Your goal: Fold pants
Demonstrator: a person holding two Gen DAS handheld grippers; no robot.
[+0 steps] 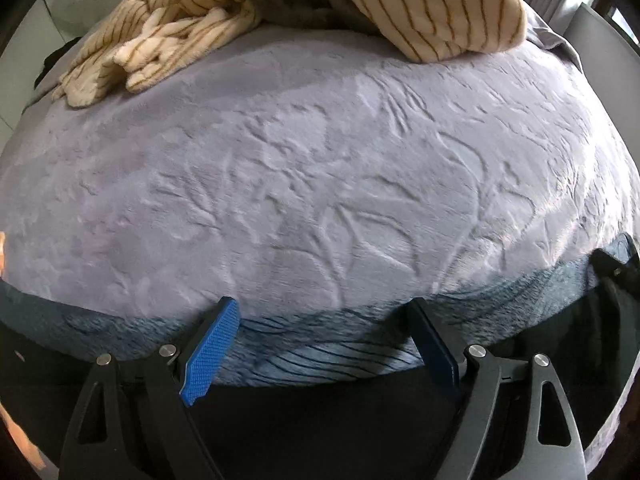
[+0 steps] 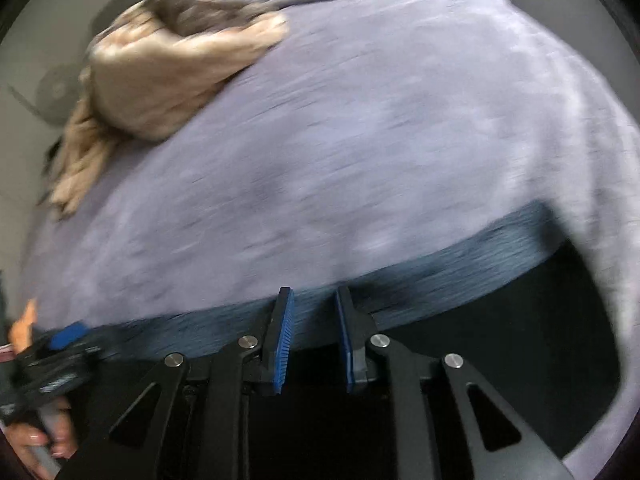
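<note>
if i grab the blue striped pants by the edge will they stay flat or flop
The blue pants will probably flop: they look like soft fleece that follows the curve of the grey blanket. Fuzzy fabric on that plush blanket would likely drag and bunch rather than slide. They look light, so one pinch by the left gripper should lift an edge.

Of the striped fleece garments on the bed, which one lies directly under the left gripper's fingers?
The blue striped garment along the bed's near edge, beneath the left gripper. The cream striped pieces lie bunched at the far side.
</note>
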